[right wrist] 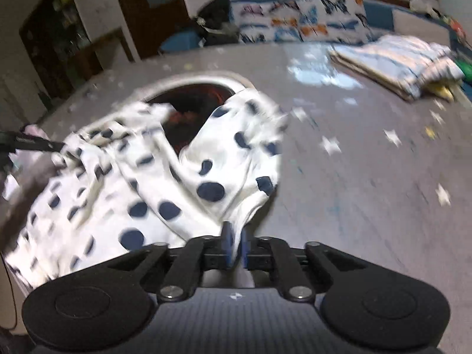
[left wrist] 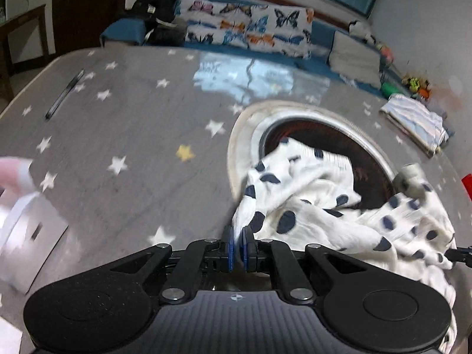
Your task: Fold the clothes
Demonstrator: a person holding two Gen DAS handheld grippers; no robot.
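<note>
Overhead, grey star-print surface; butterfly cushion behind.

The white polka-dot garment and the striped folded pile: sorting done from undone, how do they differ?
The white garment with navy dots is crumpled, spilling over the round basket; the blue-and-white striped folded pile lies flat. The left gripper and right gripper pinch the dotted garment; the striped pile is untouched. Both are light fabrics above the grey star-patterned cover.
</note>
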